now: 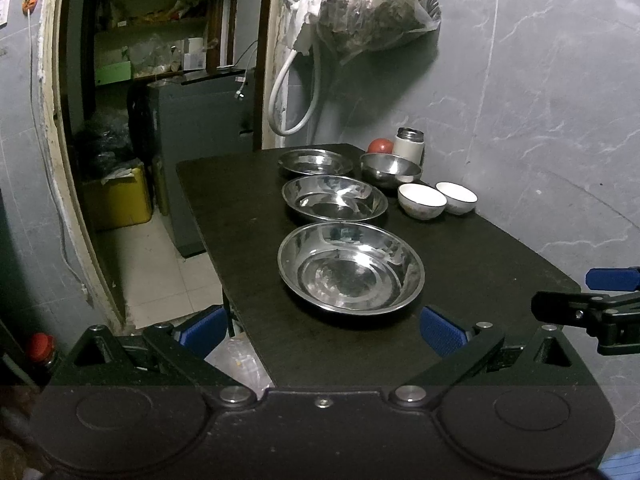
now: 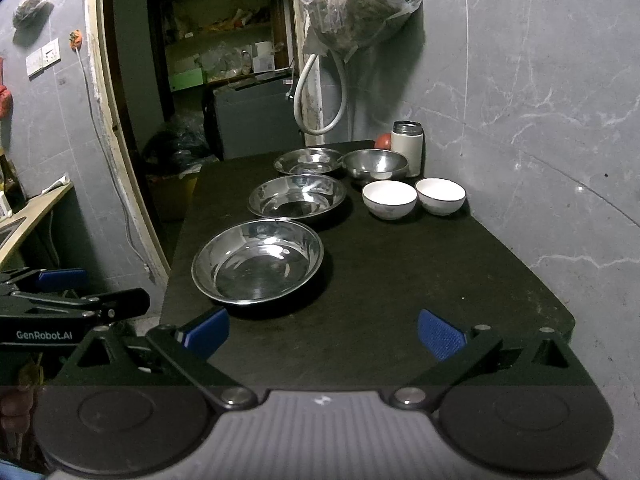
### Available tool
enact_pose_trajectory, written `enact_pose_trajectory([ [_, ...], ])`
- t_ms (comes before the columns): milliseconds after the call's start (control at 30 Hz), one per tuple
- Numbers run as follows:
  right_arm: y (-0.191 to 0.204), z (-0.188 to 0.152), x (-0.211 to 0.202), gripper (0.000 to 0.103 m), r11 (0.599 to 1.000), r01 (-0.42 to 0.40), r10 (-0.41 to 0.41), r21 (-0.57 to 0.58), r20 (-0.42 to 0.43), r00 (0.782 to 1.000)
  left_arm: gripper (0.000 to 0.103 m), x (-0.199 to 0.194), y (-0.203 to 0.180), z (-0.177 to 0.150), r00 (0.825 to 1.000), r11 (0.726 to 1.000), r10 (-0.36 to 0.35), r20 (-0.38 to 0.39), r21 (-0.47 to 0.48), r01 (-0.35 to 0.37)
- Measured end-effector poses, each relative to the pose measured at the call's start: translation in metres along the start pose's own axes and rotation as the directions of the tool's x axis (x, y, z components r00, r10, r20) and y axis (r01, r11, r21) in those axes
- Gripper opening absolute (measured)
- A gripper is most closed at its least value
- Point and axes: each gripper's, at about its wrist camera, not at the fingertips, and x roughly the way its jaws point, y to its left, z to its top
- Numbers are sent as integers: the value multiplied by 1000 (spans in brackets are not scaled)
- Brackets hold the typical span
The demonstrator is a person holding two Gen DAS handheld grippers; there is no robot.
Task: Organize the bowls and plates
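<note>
Three steel plates stand in a row on the black table (image 1: 480, 264): near (image 1: 351, 267) (image 2: 258, 261), middle (image 1: 334, 197) (image 2: 297, 196) and far (image 1: 315, 161) (image 2: 306, 160). A steel bowl (image 1: 391, 168) (image 2: 375, 163) and two white bowls, one (image 1: 421, 200) (image 2: 389, 199) and another (image 1: 457, 197) (image 2: 440, 195), sit to their right. My left gripper (image 1: 324, 330) is open and empty at the table's near edge, just short of the near plate. My right gripper (image 2: 324, 334) is open and empty over the near table edge, right of that plate.
A white flask (image 1: 408, 145) and a red round thing (image 1: 380, 146) stand at the table's far right corner by the grey wall. A bag (image 1: 376, 8) and a hose (image 1: 292, 92) hang above. A doorway (image 1: 160, 120) with shelves and a yellow box (image 1: 120, 196) lies left.
</note>
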Motion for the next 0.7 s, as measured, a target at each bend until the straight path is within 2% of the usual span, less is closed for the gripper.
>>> enact_pose_trajectory([
  [700, -4, 8, 19, 103, 1000, 3, -3, -7, -27, 1000, 102, 26, 1, 7, 999, 1000, -4, -44, -14, 3],
])
